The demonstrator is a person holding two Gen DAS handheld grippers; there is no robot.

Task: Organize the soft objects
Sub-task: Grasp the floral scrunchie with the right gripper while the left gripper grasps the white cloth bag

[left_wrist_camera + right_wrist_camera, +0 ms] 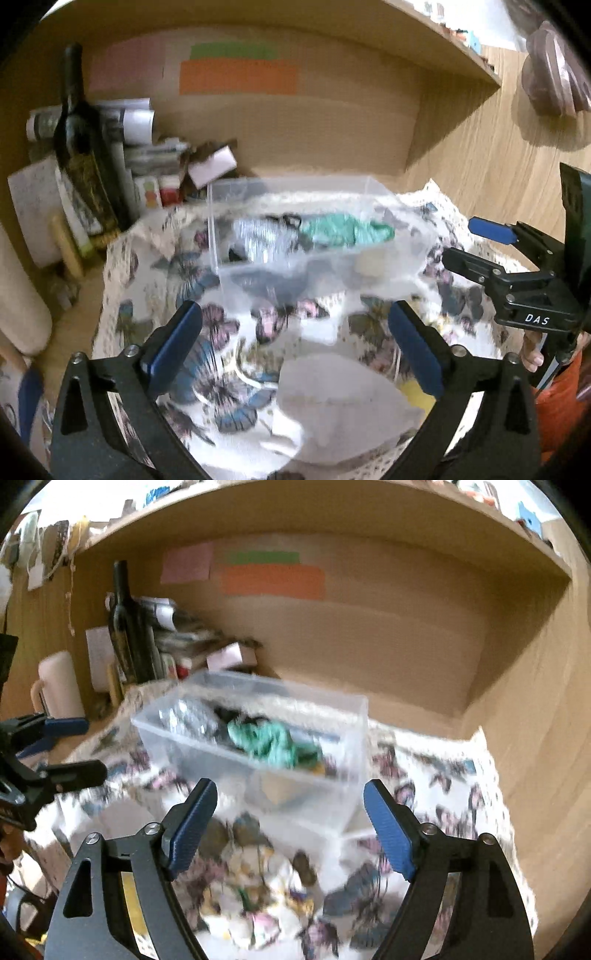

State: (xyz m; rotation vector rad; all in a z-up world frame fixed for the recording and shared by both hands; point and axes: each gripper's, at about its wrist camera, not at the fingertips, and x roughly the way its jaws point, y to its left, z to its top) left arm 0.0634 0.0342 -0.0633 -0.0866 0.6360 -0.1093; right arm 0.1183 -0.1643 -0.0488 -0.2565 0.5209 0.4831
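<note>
A clear plastic box (402, 266) stands on a butterfly-print cloth (207, 332) and holds a green soft item (343, 230) and a silver-grey one (258, 236). It also shows in the right wrist view (207, 746) with the green item (273, 744). A white mask-like soft piece (343, 406) lies on the cloth just below my open, empty left gripper (295, 343). My right gripper (290, 823) is open and empty above a crumpled patterned soft item (255, 890) near the box. Each gripper shows in the other's view, the right (491, 251) and the left (70, 749).
A dark wine bottle (83, 147) stands at the back left among rolled papers and small boxes (147, 147). A cream cylinder (61, 686) stands left of it. Wooden shelf walls (517, 686) close in behind and to the right. Coloured paper notes (236, 75) hang on the back wall.
</note>
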